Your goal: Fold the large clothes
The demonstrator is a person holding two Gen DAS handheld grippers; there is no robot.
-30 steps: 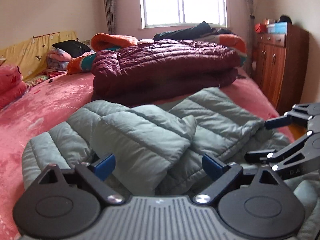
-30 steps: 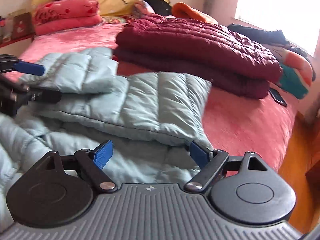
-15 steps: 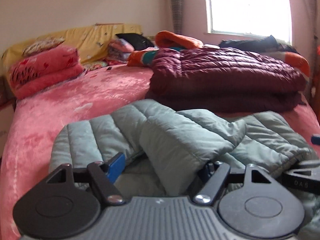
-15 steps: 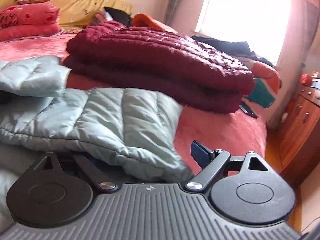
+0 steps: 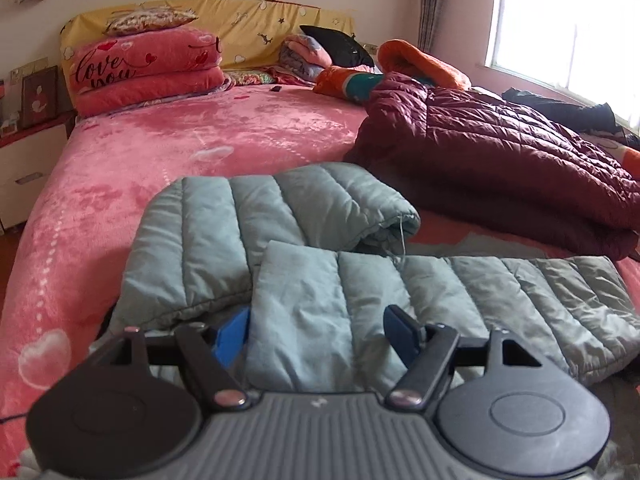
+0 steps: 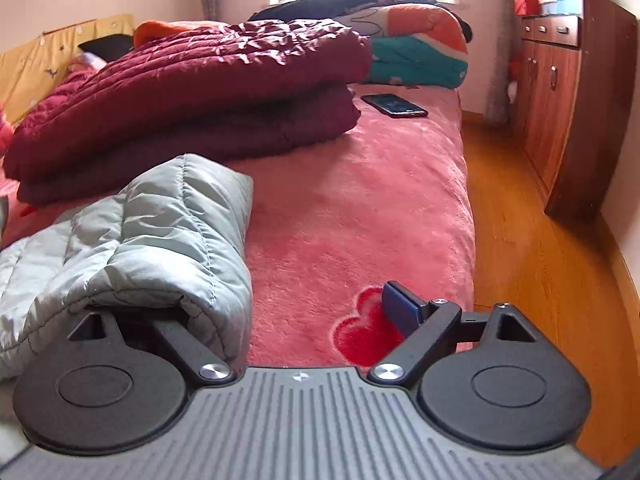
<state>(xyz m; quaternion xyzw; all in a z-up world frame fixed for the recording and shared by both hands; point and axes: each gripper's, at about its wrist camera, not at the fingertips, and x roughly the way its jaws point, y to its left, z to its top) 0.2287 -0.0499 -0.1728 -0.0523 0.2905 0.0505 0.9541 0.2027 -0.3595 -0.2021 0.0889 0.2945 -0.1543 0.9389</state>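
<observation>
A grey-green puffer jacket [image 5: 256, 240] lies partly folded on the pink bed [image 5: 180, 152]. One quilted fold of it runs straight toward my left gripper [image 5: 316, 336] and fills the gap between the blue pads [image 5: 234, 336], which both press on the fabric. In the right wrist view the jacket's [image 6: 160, 240] end bulges up at the left. My right gripper [image 6: 288, 312] stands open at that edge. Its left finger is hidden under the fabric, and bare bed [image 6: 360, 200] shows between the jacket and its right pad [image 6: 400, 308].
A folded maroon puffer coat [image 5: 500, 160] lies behind the jacket. A phone [image 6: 394, 105] rests on the bed near it, with more bedding by the window. Pink pillows [image 5: 144, 72] sit at the headboard. A wooden cabinet [image 6: 568, 92] stands across the wooden floor [image 6: 540, 280].
My left gripper rolled and swung toward the headboard, and its jaws narrowed onto the jacket fold. My right gripper slid to the jacket's right end, where its left finger went under the fabric.
</observation>
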